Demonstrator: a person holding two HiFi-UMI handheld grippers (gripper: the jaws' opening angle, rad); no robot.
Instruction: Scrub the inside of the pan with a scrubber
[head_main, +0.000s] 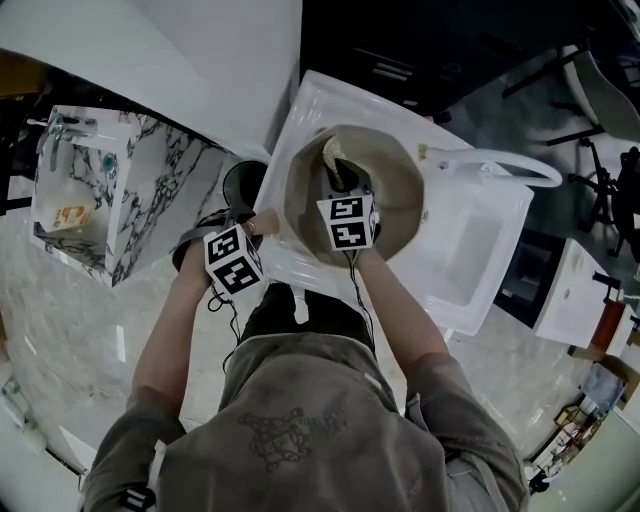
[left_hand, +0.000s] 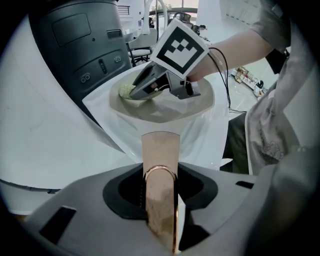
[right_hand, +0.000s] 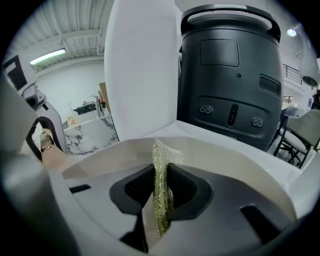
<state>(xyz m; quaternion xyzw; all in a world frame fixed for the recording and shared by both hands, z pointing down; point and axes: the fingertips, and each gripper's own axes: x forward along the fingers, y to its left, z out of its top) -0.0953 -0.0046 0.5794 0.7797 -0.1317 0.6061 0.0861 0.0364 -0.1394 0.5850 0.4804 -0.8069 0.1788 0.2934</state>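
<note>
A beige pan (head_main: 395, 185) rests on the white counter beside the sink. Its tan handle (left_hand: 160, 150) runs straight between the jaws of my left gripper (left_hand: 160, 197), which is shut on it; in the head view that gripper (head_main: 258, 228) sits at the pan's left rim. My right gripper (head_main: 341, 178) reaches down into the pan, shut on a yellow-green mesh scrubber (right_hand: 161, 172) that stands edge-on between its pads. In the left gripper view the scrubber (left_hand: 126, 91) lies against the pan's far inner wall (left_hand: 200, 102), under the right gripper (left_hand: 139, 90).
A dark grey bin-like appliance (right_hand: 230, 75) stands just behind the pan. To the right lie a white sink basin (head_main: 470, 250) and its curved faucet (head_main: 505, 160). A marble-patterned cabinet (head_main: 130, 200) stands at the left.
</note>
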